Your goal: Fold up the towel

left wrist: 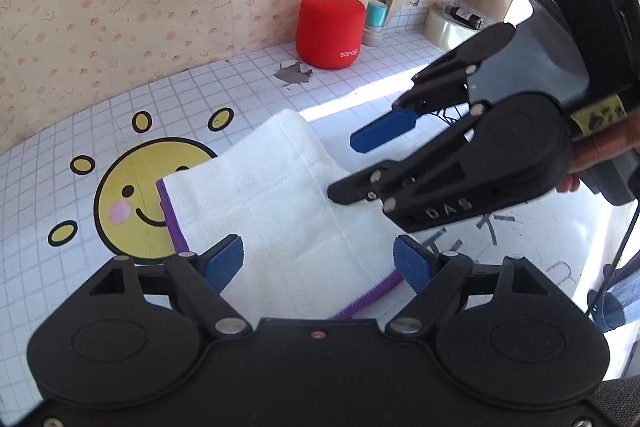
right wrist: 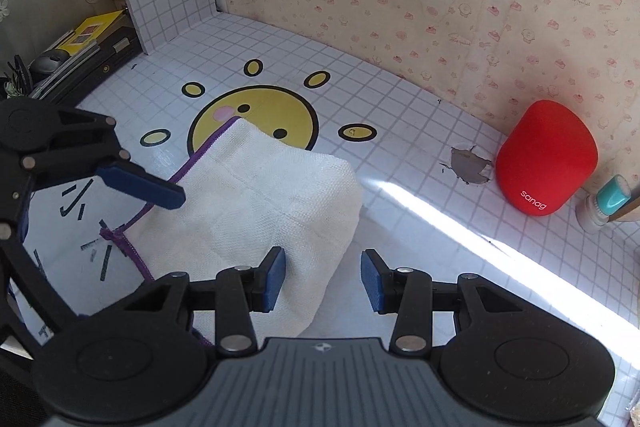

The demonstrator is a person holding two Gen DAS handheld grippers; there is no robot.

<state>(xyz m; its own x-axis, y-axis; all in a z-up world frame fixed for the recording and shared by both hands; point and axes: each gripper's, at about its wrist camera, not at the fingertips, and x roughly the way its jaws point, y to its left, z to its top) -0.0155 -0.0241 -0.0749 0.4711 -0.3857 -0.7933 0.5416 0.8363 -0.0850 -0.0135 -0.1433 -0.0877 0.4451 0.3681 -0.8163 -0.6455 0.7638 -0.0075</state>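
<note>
Towel point(left wrist: 276, 187) lies folded on the bench point(left wrist: 60, 287)
Both tools, left point(left wrist: 318, 261) and right point(right wrist: 323, 277), released above it; another fold or done, unclear.

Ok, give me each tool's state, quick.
Left tool: open, holding nothing, over the towel.
Right tool: open, holding nothing, at the towel's edge.

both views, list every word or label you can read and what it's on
"sanag": on the red speaker, low on its front.
"DAS": raised letters on the right gripper, seen from the left wrist view.
Black marks on the table, shelf papers and a yellow tag: unreadable.
</note>
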